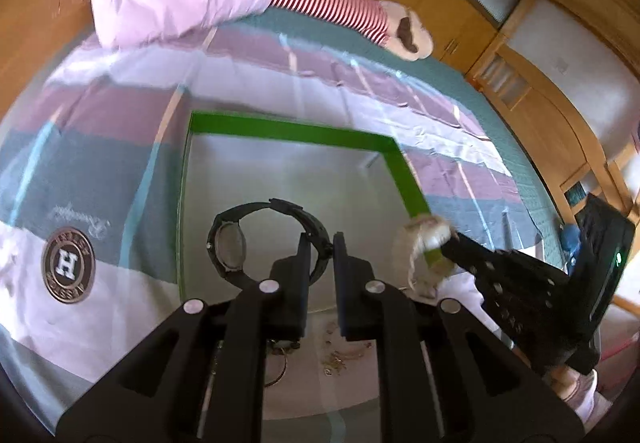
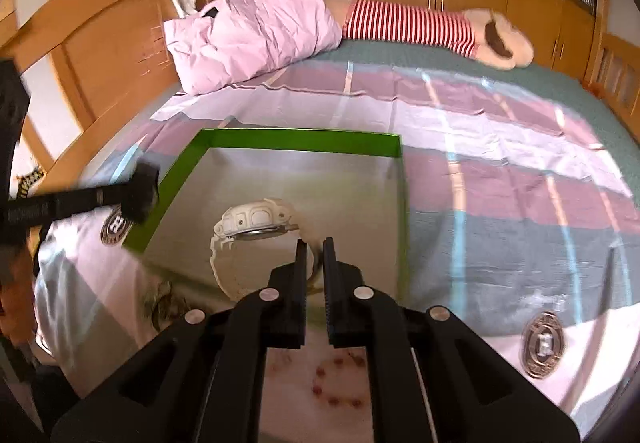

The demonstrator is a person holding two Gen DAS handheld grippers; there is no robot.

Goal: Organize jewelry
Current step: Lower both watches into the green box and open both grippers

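Two watches in hand over a green-rimmed box [image 2: 296,139] on the bed. Left gripper [image 1: 320,243] nearly shut, fingers [image 1: 302,263] pinched on the band of a black watch [image 1: 240,239]; loop standing ahead and left of the tips in the left wrist view, dial turned toward the left edge of the frame, whole watch hanging over the box's pale floor at lower centre. Right gripper [image 2: 314,251] fully closed on the strap of a white watch [image 2: 252,223]; case up and left of the tips in the right wrist view, strap curling back down to the pinch, also over the box floor. Seen from the left wrist view, white watch right at the box's right rim, at centre right. Loose chains [image 1: 340,359] and red beads [image 2: 336,383] blurred on the sheet below the tips, outside the box. Probable next move: lower and release, black watch further inside, white watch nearer the right wall, keeping the loops apart.
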